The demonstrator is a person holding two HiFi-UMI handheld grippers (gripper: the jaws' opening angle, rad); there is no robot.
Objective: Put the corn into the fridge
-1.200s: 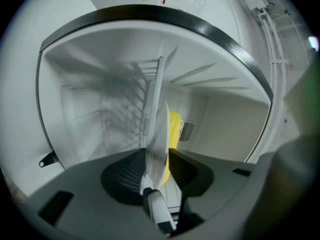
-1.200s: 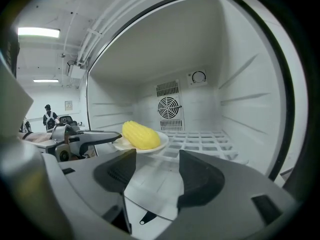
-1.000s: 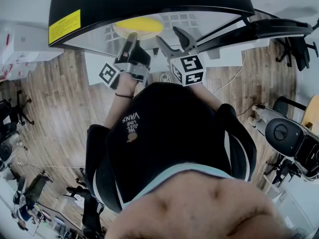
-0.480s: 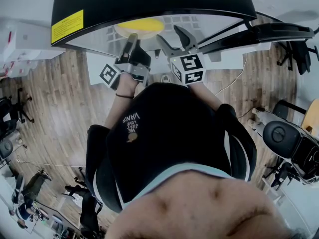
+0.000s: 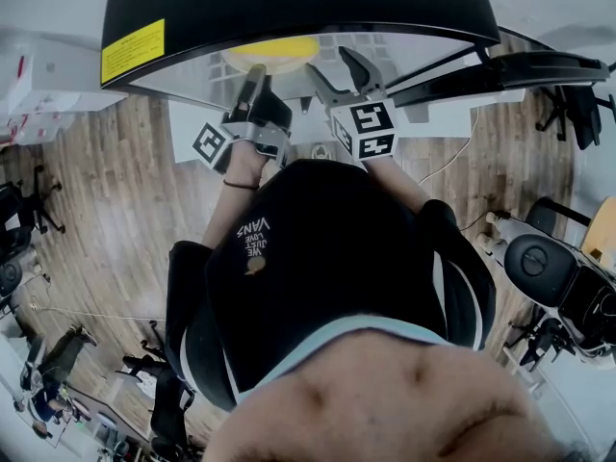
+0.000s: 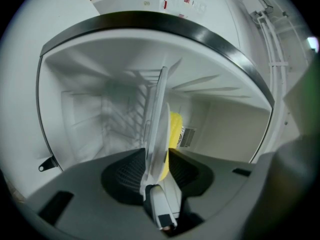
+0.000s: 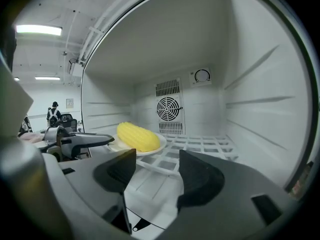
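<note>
Corn [image 7: 137, 136], a yellow ridged cob, lies on a round white plate [image 7: 152, 151] inside the white-walled fridge [image 7: 260, 84]. The plate is at the front left part of the white wire shelf [image 7: 200, 146].

Left tool [image 6: 156, 171] is pinching the plate's rim. In its own view the plate runs edge-on straight between the two black pads, with the cob on the plate's right face beyond them. Right gripper view shows that same tool reaching in from the left at the plate's near edge. Can't tell whether the plate's full weight is on the shelf.

Right tool [image 7: 156, 171] is spread, with nothing between its pads. It points into the fridge, near the shelf front and apart from plate and corn.

Round fan grille [image 7: 168, 108] and small dial [image 7: 202, 76] sit on the back wall behind the cob.

Head view: both tools are side by side at the fridge opening, under its black outer shell, which carries a yellow label [image 5: 133, 51]. Person in a black shirt [image 5: 318, 258] stands on wood-plank floor [image 5: 106, 191].
</note>
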